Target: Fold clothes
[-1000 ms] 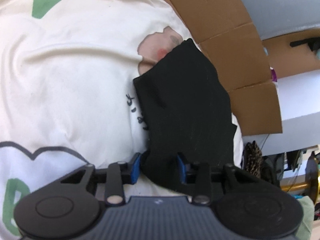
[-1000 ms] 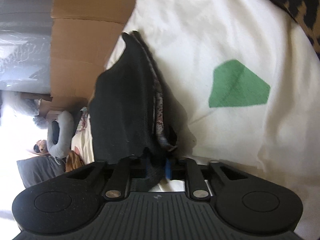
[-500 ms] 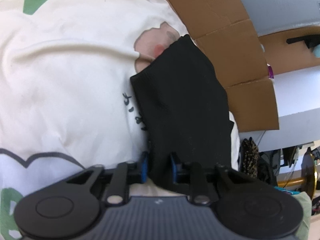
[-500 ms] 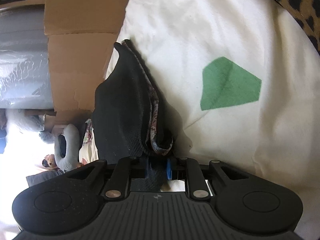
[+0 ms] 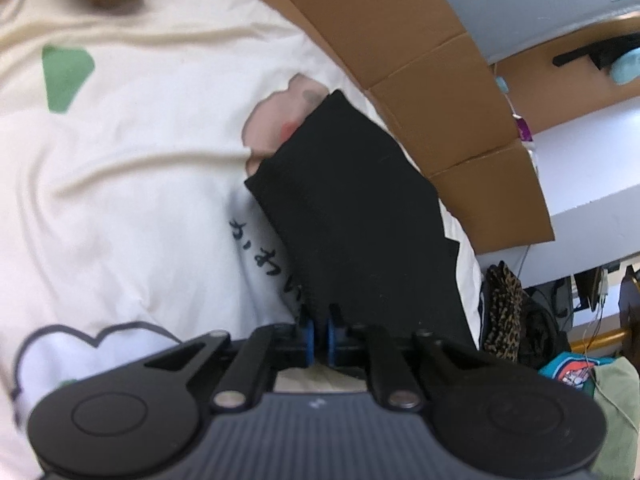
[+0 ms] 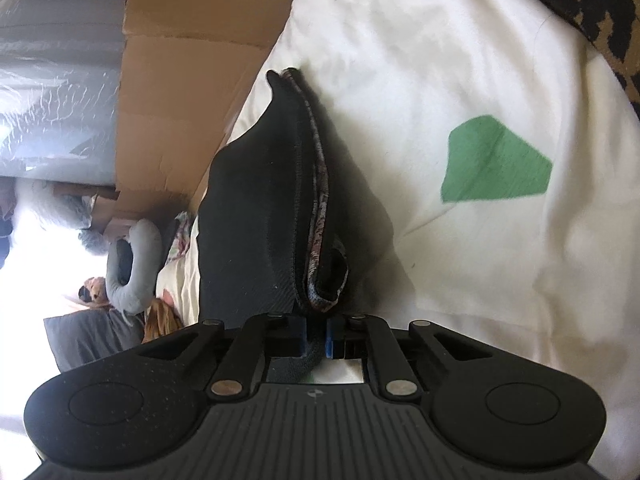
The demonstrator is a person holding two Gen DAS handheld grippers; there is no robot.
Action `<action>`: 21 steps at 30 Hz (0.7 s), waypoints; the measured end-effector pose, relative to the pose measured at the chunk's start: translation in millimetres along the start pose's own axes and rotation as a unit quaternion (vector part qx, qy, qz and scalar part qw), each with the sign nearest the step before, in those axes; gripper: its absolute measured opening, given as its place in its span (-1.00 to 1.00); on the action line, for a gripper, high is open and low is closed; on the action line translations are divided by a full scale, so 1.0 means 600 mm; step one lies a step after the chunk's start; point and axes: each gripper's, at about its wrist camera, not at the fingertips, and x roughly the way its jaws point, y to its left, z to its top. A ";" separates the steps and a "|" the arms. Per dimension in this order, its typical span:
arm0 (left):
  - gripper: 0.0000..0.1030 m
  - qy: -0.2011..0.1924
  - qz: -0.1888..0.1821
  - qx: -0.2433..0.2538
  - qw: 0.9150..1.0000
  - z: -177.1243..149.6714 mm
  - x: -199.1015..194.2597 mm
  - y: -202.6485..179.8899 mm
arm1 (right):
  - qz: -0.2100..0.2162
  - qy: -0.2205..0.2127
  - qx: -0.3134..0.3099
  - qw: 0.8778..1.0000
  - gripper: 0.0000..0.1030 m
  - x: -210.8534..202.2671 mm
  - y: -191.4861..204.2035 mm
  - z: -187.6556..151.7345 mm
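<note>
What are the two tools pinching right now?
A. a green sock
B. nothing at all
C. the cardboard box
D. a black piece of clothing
D: the left tool and the right tool are both closed on the black piece of clothing, held over the cream sheet.
</note>
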 end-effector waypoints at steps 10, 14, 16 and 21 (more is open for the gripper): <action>-0.88 0.020 0.031 0.000 0.999 -0.020 -0.037 0.006 | -0.002 0.043 -0.026 0.999 -0.87 -0.004 0.025 -0.041; -0.88 0.021 0.041 -0.001 0.999 -0.024 -0.062 0.016 | 0.000 0.060 -0.030 0.998 -0.87 0.000 0.033 -0.062; -0.88 0.021 0.047 -0.005 0.999 -0.026 -0.065 0.016 | 0.000 0.073 -0.035 0.997 -0.87 0.006 0.039 -0.075; -0.88 0.025 0.065 -0.015 0.997 -0.040 -0.084 0.030 | 0.000 0.103 -0.043 0.994 -0.87 0.019 0.042 -0.102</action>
